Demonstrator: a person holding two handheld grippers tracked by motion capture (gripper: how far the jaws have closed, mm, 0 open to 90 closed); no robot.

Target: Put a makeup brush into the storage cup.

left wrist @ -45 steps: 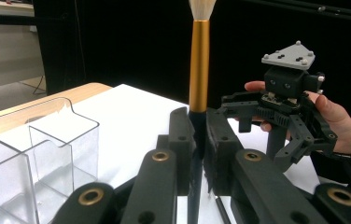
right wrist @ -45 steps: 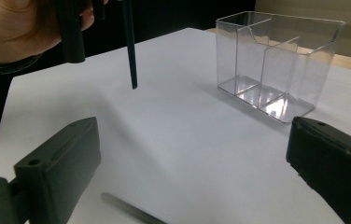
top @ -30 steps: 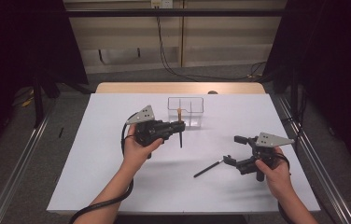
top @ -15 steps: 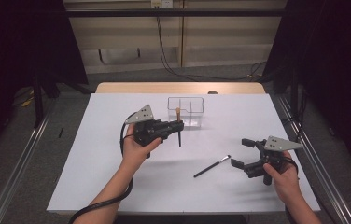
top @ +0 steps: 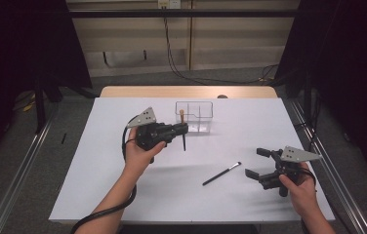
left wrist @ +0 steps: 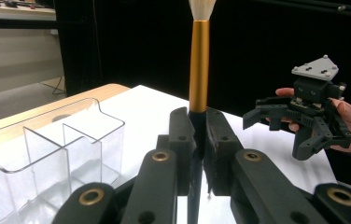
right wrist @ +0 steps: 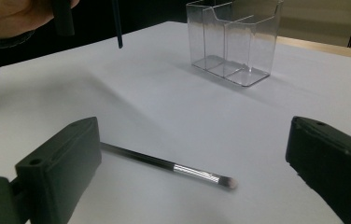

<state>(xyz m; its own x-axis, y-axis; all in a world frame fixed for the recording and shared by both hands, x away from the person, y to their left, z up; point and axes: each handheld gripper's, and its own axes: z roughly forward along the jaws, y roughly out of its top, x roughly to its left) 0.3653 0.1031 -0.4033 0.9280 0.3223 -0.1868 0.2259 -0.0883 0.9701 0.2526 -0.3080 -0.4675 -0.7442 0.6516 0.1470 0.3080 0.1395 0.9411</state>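
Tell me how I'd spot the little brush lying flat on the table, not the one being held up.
Start at the white table and find the clear divided box near its far edge. Come toward the near side and to the right, just left of the open right gripper: the small brush lies there at a slant. It is thin and black with a silver collar, while the gold-collared brush stands upright in the left gripper.

High view: we look forward and down on white table sheet (top: 123, 195) from above person's side, well back. Left gripper view: close along own jaws, toward far right gripper (left wrist: 304, 123). Right gripper view: low, near sheet. All three share clear plastic compartment box (top: 194, 117).
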